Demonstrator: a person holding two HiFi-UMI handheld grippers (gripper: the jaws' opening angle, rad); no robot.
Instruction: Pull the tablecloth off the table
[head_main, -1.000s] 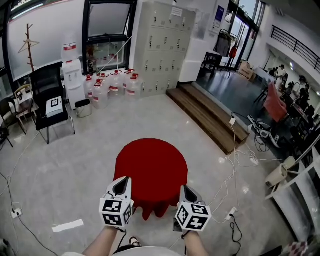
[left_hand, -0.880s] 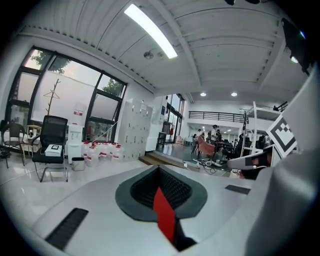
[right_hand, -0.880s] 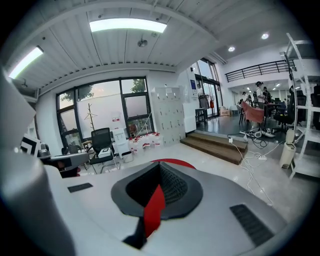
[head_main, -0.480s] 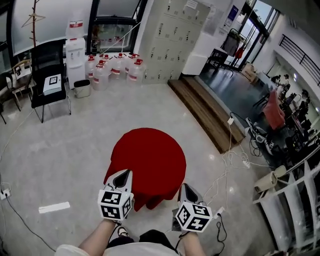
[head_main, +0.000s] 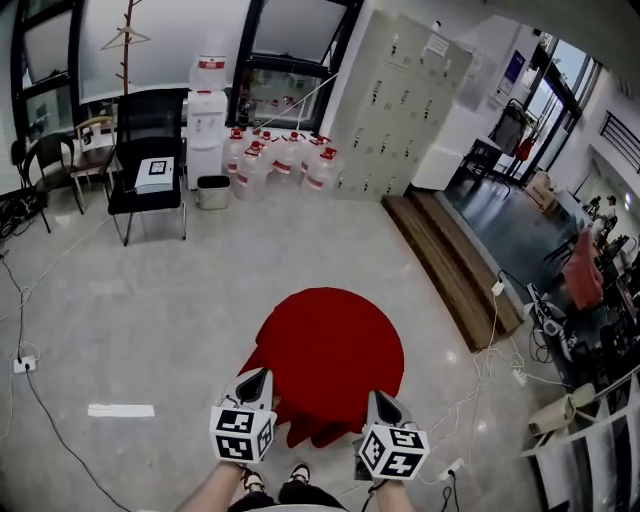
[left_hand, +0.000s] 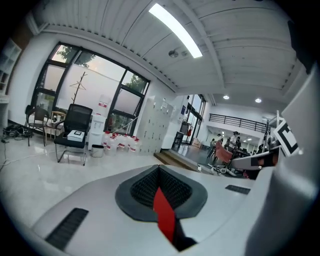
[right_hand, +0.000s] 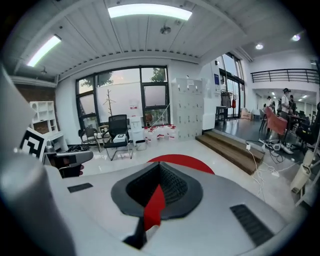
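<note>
Tablecloth (head_main: 335, 345), pinched by left gripper (head_main: 257, 378) and right gripper (head_main: 379, 398), now drags further out

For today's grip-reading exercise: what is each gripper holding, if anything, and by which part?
Both the left gripper and right gripper are shut on the red tablecloth, each pinching a fold of its near hanging edge.
</note>
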